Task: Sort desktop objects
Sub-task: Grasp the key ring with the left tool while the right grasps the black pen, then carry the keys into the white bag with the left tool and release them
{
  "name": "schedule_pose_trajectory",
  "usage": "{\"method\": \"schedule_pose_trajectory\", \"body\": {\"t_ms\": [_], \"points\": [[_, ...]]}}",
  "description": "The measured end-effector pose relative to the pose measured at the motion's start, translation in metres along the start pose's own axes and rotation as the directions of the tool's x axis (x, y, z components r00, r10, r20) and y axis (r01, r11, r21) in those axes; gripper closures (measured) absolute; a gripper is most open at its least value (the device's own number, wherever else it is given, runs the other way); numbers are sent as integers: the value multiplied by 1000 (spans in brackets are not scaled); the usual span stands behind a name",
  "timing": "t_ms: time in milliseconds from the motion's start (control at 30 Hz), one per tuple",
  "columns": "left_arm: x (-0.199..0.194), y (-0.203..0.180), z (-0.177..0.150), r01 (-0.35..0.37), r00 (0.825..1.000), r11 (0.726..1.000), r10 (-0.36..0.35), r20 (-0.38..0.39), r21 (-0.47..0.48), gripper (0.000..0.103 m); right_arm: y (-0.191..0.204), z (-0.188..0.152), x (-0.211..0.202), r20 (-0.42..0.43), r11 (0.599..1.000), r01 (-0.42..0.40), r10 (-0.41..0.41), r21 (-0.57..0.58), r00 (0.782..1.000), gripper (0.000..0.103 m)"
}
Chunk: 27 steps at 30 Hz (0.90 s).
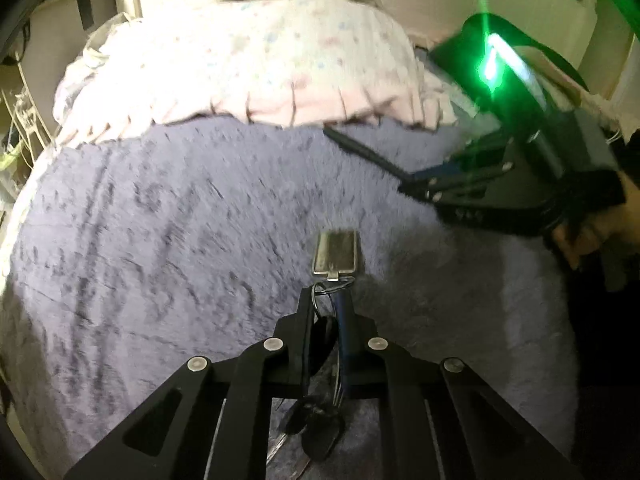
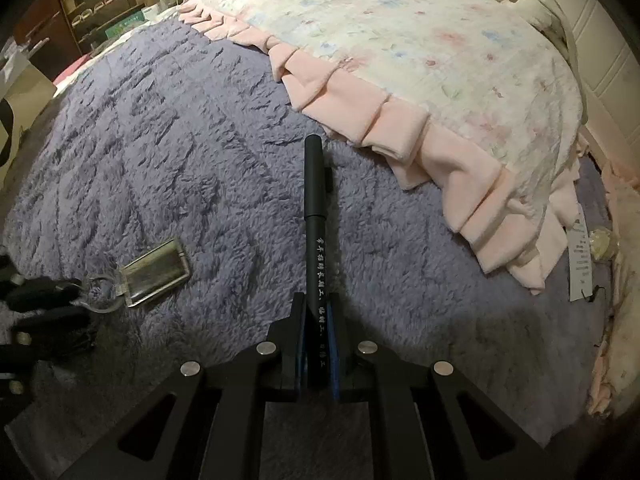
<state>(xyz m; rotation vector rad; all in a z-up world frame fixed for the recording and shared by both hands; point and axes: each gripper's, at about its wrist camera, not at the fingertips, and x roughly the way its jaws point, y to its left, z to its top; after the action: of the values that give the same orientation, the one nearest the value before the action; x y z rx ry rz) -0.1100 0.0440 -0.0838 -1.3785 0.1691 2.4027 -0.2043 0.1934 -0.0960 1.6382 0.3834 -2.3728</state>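
My left gripper (image 1: pixel 328 300) is shut on a key ring whose silver rectangular tag (image 1: pixel 335 252) sticks out ahead of the fingertips, with dark keys hanging below between the fingers. The tag also shows in the right wrist view (image 2: pixel 156 272), low over the purple fleece blanket (image 2: pixel 180 160). My right gripper (image 2: pixel 318 304) is shut on a black pen (image 2: pixel 314 208) with white lettering that points forward. In the left wrist view the right gripper (image 1: pixel 412 186) is at the right with the pen (image 1: pixel 360 148) pointing left.
A floral quilt with a pink ruffled edge (image 2: pixel 400 80) lies folded across the far side of the bed. Shelves and clutter (image 2: pixel 104 4) stand beyond the bed's left end. A green light (image 1: pixel 492 60) glows on the right gripper's body.
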Motion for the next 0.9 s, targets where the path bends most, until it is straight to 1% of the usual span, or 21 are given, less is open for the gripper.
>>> {"method": "schedule_pose_trajectory", "body": {"t_ms": [200, 333, 400, 500, 633, 700, 767, 800, 900], "points": [[-38, 7, 7, -45, 998, 999, 44, 54, 10, 92, 13, 0, -15, 6, 1000, -3, 3, 9, 1000, 95], [-68, 21, 6, -69, 994, 998, 69, 86, -2, 92, 36, 12, -38, 46, 999, 27, -25, -31, 999, 95], [-86, 32, 2, -93, 990, 996, 93, 104, -5, 92, 48, 20, -53, 79, 999, 17, -14, -36, 997, 95], [-115, 50, -4, -123, 984, 992, 125, 129, -21, 92, 78, 35, -80, 117, 996, 8, 1, -84, 993, 95], [-158, 80, -15, -166, 973, 984, 173, 152, -59, 92, 138, 50, -113, 155, 983, 3, 25, -181, 988, 96], [-179, 99, -22, -193, 966, 977, 205, 158, -88, 92, 168, 56, -125, 169, 974, -5, 45, -228, 985, 98], [-200, 117, -30, -217, 958, 970, 234, 166, -113, 92, 196, 65, -136, 177, 965, -22, 70, -261, 982, 98], [-213, 127, -34, -238, 950, 962, 258, 174, -131, 92, 206, 69, -141, 184, 963, -28, 80, -268, 980, 98], [-243, 154, -46, -268, 938, 947, 298, 176, -175, 92, 244, 86, -159, 212, 954, -54, 120, -295, 970, 98]]}}
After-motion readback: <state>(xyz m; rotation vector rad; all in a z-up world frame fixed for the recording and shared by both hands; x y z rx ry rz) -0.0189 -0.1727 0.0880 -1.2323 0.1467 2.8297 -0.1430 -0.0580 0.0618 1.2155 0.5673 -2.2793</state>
